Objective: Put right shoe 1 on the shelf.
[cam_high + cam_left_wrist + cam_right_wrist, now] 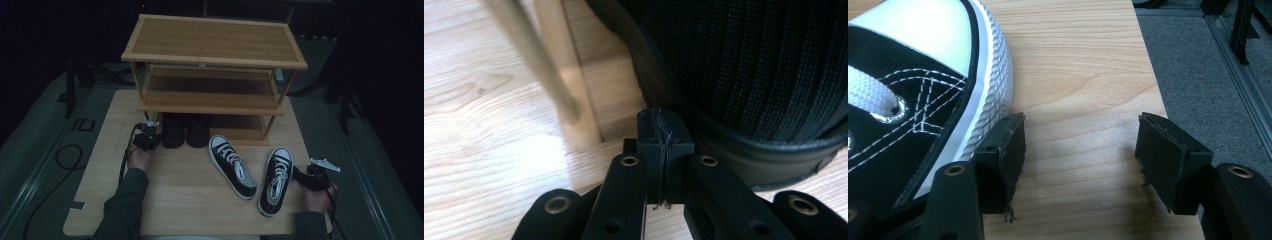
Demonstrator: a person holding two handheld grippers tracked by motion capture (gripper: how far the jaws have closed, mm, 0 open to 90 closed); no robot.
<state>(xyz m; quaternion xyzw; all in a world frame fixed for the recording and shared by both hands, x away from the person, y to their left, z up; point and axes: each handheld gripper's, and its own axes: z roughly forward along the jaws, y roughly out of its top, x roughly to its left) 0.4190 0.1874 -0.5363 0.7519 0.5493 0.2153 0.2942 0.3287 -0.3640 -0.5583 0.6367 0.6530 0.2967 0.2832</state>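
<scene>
Pressing beside a black shoe (749, 70), the left claw (665, 132) was pictured shut, empty; the right claw (1080, 150) was spread wide, empty. The shoe could be shoved crooked under the rack (215, 40).

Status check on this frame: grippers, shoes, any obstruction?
Left gripper shut, empty, at the black shoes on the rack's bottom shelf. Right gripper open beside right sneaker. Left sneaker lies loose. Rack post close by left gripper.

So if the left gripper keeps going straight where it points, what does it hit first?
Most likely the black shoe. The left gripper, jaws shut with nothing between them, sits at that shoe's heel rim, beside the rack's leg. Whether they already touch is unclear.
</scene>
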